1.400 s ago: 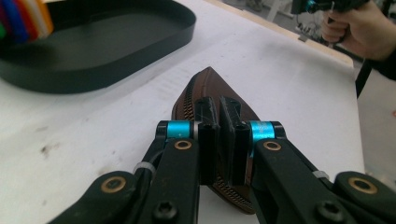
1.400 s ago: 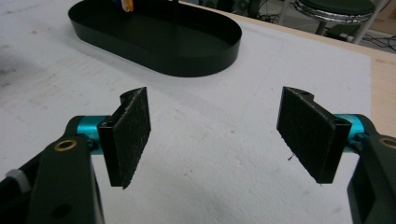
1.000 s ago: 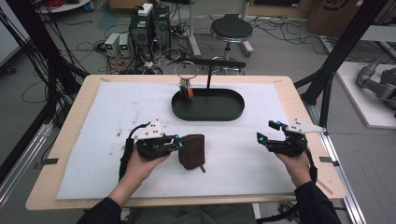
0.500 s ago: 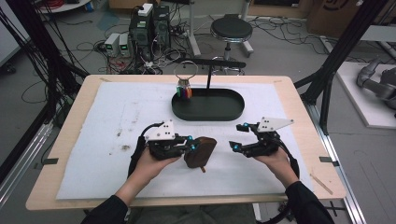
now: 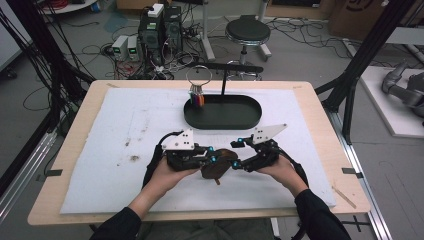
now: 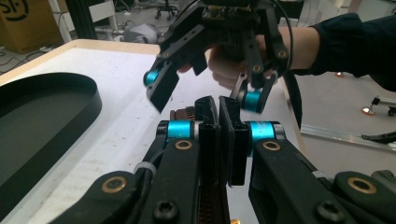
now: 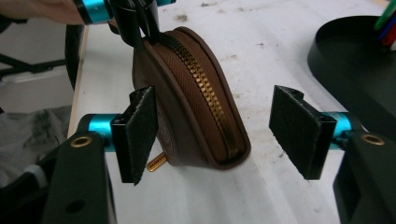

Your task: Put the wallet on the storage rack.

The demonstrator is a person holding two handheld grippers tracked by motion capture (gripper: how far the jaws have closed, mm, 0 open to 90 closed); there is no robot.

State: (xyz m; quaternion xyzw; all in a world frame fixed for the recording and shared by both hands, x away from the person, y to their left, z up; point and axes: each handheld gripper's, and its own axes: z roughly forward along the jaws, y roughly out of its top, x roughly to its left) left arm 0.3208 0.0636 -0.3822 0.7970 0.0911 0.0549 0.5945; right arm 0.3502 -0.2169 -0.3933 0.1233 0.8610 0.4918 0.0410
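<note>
Left claw point(image 5: 214, 159): jaws together, clamped on the top edge of the brown zip pouch point(image 5: 216, 169); the right gripper view shows that pinch at the pouch's far end. Right claw point(image 5: 237, 154): jaws apart and just closing in, pouch between them, pads not pressing. Versus one second ago, the right claw has crossed from near the desk's right edge to the pouch; the left claw and pouch have shifted slightly rightward. The pouch stands on edge on the white mat point(image 5: 100, 165), mid-desk toward the near edge. The right gripper view shows the brass zipper and pull; the high view shows the black tray point(image 5: 222, 117) behind, toward the far edge.
</note>
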